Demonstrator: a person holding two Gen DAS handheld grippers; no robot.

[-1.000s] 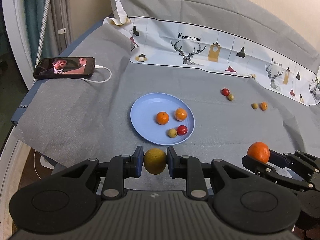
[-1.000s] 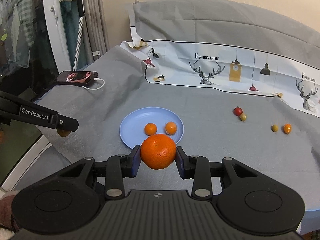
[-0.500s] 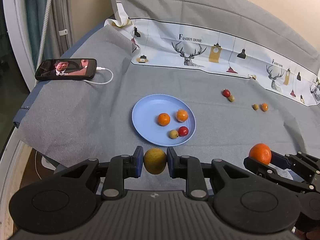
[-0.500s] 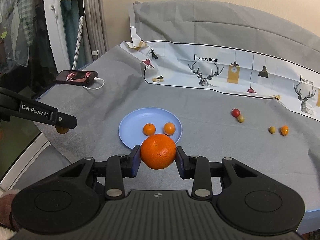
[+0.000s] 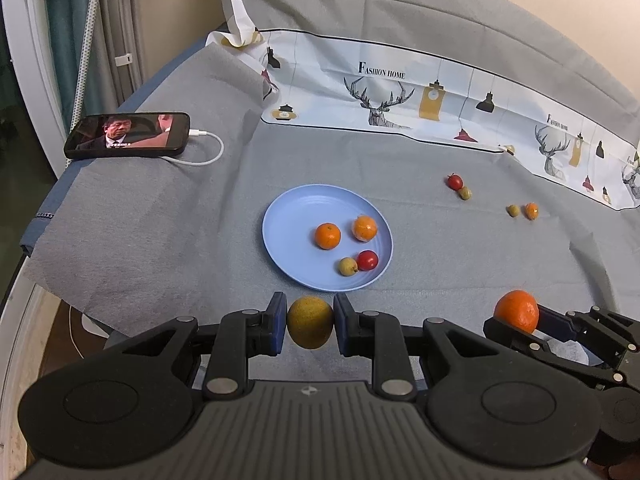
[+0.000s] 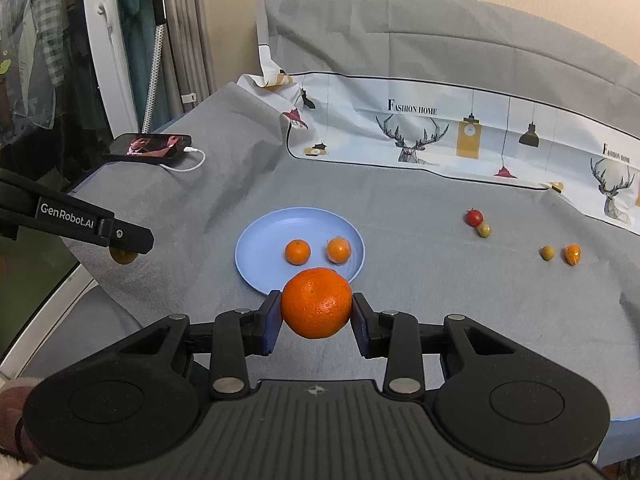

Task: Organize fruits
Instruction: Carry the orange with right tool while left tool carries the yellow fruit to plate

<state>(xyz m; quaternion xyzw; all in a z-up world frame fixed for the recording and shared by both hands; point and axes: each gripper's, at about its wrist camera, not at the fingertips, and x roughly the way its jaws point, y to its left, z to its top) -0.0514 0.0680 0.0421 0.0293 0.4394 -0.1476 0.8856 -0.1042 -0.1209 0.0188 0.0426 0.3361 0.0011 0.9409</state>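
Note:
My left gripper [image 5: 310, 323] is shut on a yellow-green fruit [image 5: 310, 322], held just in front of the near rim of the blue plate [image 5: 288, 232]. On that plate lie two small oranges [image 5: 328, 235], a red cherry tomato [image 5: 367, 260] and a small yellow fruit [image 5: 348, 266]. My right gripper [image 6: 316, 309] is shut on a large orange [image 6: 317, 303], hovering over the plate's [image 6: 260, 256] near edge. From the left wrist view the right gripper [image 5: 520, 322] shows at the lower right. Loose small fruits, a red one [image 6: 474, 217] and an orange one [image 6: 573, 254], lie to the right.
A phone [image 5: 128, 135] on a white charging cable [image 5: 208, 152] lies at the far left of the grey cloth. A printed white sheet [image 5: 420, 100] runs along the back. The table's left edge [image 5: 44, 216] drops off beside a white frame.

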